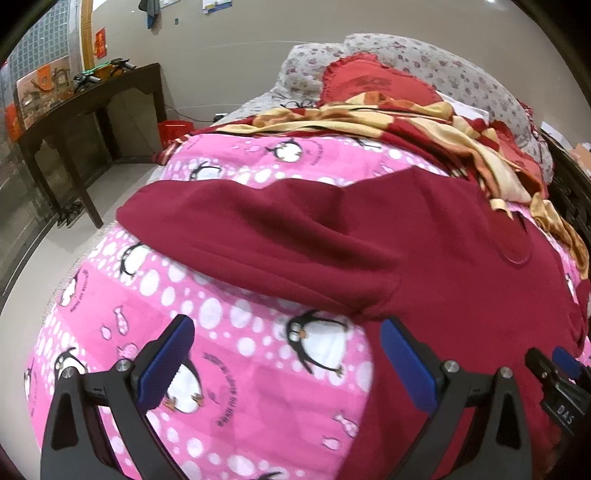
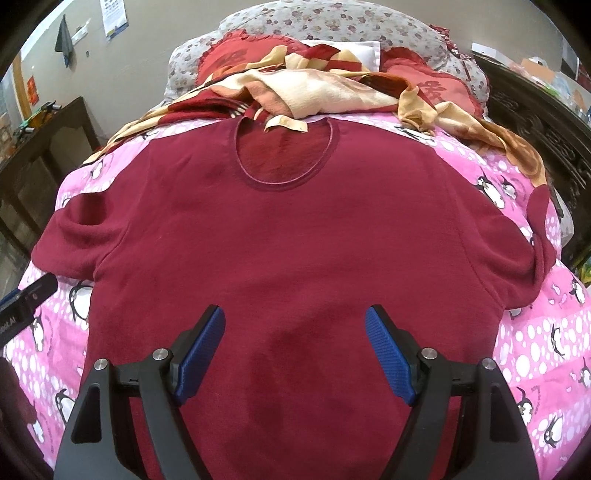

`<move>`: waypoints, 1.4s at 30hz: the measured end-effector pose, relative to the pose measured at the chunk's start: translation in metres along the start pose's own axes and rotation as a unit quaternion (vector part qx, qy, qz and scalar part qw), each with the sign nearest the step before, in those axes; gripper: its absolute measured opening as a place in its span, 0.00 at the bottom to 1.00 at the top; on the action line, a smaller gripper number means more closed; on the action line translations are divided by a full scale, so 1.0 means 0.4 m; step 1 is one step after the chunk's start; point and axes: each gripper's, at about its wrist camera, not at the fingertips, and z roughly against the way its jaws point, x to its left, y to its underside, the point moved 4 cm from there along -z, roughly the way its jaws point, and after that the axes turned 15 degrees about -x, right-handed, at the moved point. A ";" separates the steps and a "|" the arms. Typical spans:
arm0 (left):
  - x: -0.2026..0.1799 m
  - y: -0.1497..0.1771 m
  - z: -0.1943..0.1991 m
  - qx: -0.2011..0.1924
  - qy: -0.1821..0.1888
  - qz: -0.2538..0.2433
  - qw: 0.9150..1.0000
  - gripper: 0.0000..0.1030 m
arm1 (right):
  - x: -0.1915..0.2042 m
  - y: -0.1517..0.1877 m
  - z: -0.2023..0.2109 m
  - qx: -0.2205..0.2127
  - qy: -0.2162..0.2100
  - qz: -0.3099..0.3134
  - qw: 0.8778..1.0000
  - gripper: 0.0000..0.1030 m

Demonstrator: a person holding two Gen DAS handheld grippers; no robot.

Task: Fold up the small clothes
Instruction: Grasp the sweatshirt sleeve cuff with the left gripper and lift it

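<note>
Bedding fills both views: a pink penguin-print blanket covers the bed, with a crumpled red and cream cloth and flowered pillows heaped at the far end; on the blanket lies the task's garment, a dark red shirt, spread flat and face up, neckline toward the pillows and a pale label showing inside the collar; both short sleeves lie out to the sides, the left sleeve reaching toward the bed's edge in the left wrist view; no fold looks made yet, so the job seems to be at its start, with sleeves, sides and the lengthwise fold all left to do; the right gripper hangs over the lower body of the shirt, jaws spread wide and holding nothing; the left gripper sits over the blanket just beside the shirt's side edge below the sleeve, likewise spread and empty.
</note>
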 end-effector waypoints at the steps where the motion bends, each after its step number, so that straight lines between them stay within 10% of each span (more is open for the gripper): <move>1: 0.012 -0.002 -0.006 0.001 -0.004 0.002 1.000 1.00 | 0.003 0.000 -0.002 0.000 0.000 0.002 1.000 0.91; 14: 0.266 -0.088 -0.109 0.002 -0.054 0.105 0.993 0.99 | 0.025 0.003 -0.015 0.006 -0.005 0.015 1.000 0.91; 25: 0.510 -0.093 -0.308 0.041 -0.077 0.291 0.953 0.72 | 0.028 0.009 -0.028 0.020 -0.005 0.021 1.000 0.91; 29: 0.505 -0.114 -0.340 0.043 -0.091 0.263 0.960 0.72 | 0.023 0.012 -0.033 0.024 -0.002 0.020 0.999 0.91; 42: 0.489 -0.135 -0.351 0.031 -0.098 0.225 0.969 0.11 | 0.018 0.004 -0.038 0.022 -0.001 0.021 1.000 0.91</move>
